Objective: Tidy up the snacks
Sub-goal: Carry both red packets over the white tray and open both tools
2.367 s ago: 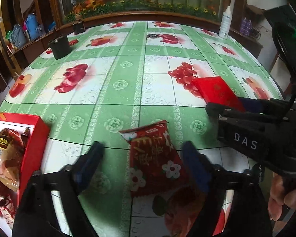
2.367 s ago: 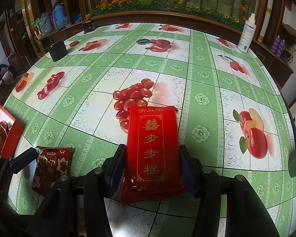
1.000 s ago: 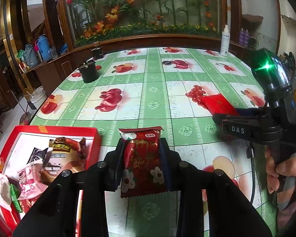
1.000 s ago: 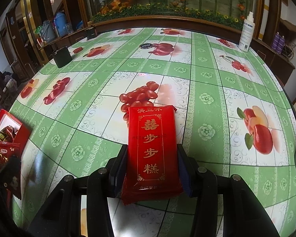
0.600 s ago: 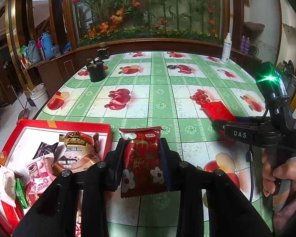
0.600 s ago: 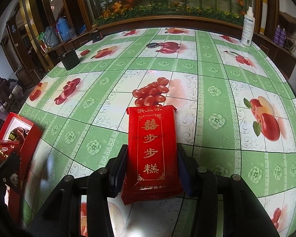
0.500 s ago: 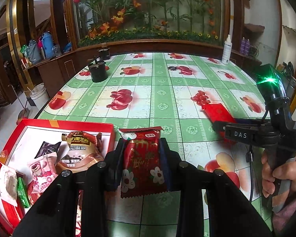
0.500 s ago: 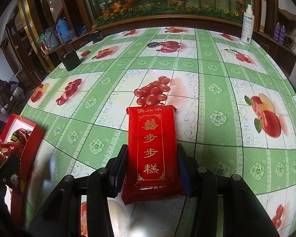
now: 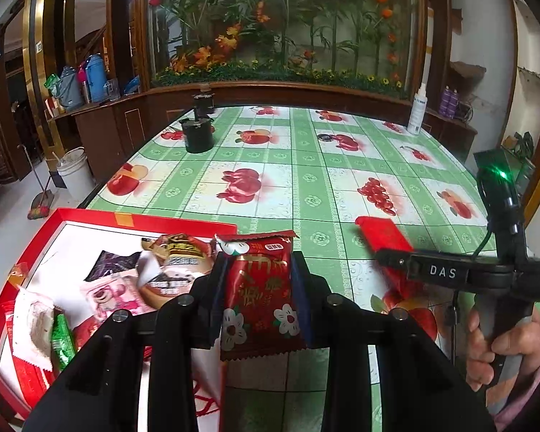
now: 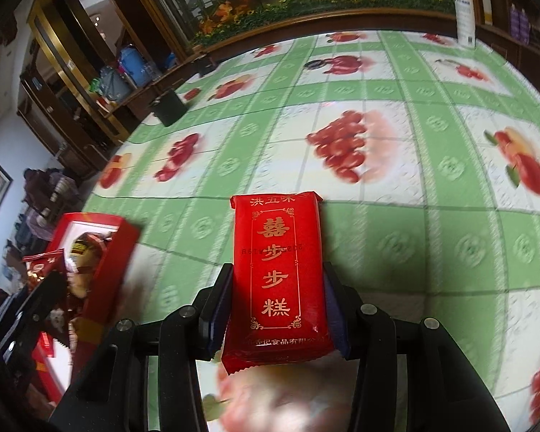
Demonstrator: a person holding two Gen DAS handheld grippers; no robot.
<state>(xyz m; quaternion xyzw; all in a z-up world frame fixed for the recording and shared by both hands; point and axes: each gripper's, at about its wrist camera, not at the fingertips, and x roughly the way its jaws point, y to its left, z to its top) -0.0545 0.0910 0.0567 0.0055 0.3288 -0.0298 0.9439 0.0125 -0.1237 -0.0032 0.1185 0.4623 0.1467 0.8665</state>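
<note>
My left gripper (image 9: 258,280) is shut on a dark red snack packet with white flowers (image 9: 261,295) and holds it above the right edge of a red box (image 9: 36,237) that holds several snacks. My right gripper (image 10: 275,295) is shut on a flat red packet with gold characters (image 10: 279,273), lifted above the green fruit-print tablecloth (image 10: 432,223). In the left wrist view the right gripper (image 9: 385,252) sits to the right with the red packet (image 9: 383,232). In the right wrist view the red box (image 10: 100,237) is at the left.
A black canister (image 9: 197,136) stands at the table's far left. A white spray bottle (image 9: 417,109) stands on the far ledge. A white bucket (image 9: 73,172) stands on the floor left of the table. A hand (image 9: 493,349) holds the right gripper's handle.
The left gripper closed on the flowered packet, lifted it and carried it left toward the red box. The right gripper lifted the red packet and has turned left toward the box.
</note>
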